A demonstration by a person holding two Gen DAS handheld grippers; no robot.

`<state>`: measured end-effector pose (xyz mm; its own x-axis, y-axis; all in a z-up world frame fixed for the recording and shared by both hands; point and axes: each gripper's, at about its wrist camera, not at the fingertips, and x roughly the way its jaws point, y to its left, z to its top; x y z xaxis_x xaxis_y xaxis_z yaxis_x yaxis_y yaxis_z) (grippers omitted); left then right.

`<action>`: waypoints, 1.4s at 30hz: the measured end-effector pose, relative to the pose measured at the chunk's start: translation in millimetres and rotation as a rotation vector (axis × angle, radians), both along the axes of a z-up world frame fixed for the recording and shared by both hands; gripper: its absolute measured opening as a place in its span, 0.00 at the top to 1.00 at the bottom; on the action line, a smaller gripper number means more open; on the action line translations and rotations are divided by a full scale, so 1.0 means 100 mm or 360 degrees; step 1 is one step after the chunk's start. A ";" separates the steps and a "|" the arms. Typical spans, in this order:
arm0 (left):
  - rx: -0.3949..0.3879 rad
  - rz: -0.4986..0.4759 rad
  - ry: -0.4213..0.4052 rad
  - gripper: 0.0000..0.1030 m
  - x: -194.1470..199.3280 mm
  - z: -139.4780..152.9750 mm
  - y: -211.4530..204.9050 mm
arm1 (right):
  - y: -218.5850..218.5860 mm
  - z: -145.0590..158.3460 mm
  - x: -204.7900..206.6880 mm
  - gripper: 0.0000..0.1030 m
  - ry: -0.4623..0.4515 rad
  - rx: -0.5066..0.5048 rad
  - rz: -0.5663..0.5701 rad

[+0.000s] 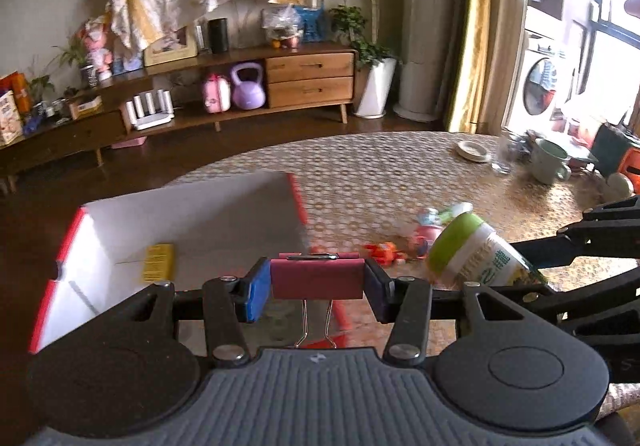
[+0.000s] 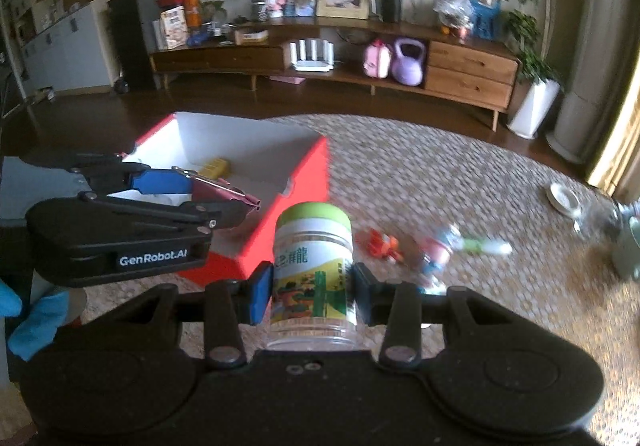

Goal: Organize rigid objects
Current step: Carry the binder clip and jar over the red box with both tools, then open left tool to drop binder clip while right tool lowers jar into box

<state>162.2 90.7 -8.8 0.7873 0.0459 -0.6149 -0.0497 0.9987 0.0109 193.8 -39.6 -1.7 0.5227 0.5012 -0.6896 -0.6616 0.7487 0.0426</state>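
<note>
My left gripper (image 1: 317, 284) is shut on a dark red binder clip (image 1: 317, 278), its wire handles hanging toward the camera. It hovers over the near rim of the red box with a white inside (image 1: 192, 213), where a yellow block (image 1: 158, 262) lies. My right gripper (image 2: 313, 296) is shut on a clear jar with a green lid (image 2: 314, 270), held upright to the right of the red box (image 2: 304, 169). From the right wrist view the left gripper (image 2: 224, 193) with the binder clip (image 2: 222, 189) is over the box. The jar (image 1: 476, 254) shows tilted in the left wrist view.
On the patterned tablecloth (image 1: 380, 173) lie an orange toy (image 2: 382, 244), a small figure toy (image 2: 438, 250) and a green-white item (image 2: 484, 246). Farther right stand a saucer (image 1: 474, 150), a glass (image 1: 508, 153) and a green mug (image 1: 551, 161). A wooden sideboard (image 2: 468, 75) runs behind.
</note>
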 end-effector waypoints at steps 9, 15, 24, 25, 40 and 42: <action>0.0038 0.0139 0.0033 0.52 -0.03 0.08 0.66 | 0.60 0.00 0.05 0.59 -0.0011 -0.0040 0.0102; 0.0049 0.0270 0.0085 0.52 0.08 0.03 1.12 | 0.98 -0.07 0.14 0.59 -0.0028 -0.0082 0.0146; 0.0051 0.0383 0.0245 0.52 0.52 -0.25 1.62 | 1.53 -0.42 0.36 0.59 0.0011 -0.0223 0.0183; 0.0062 0.0402 0.0261 0.52 0.53 -0.30 1.66 | 1.57 -0.47 0.39 0.59 0.0017 -0.0241 0.0175; 0.0160 0.0442 0.0587 0.52 0.95 -0.82 1.68 | 1.83 -0.92 0.58 0.59 0.0095 -0.0398 0.0153; 0.0134 0.0443 0.0605 0.52 0.99 -0.81 1.72 | 1.85 -0.93 0.58 0.59 0.0085 -0.0418 0.0164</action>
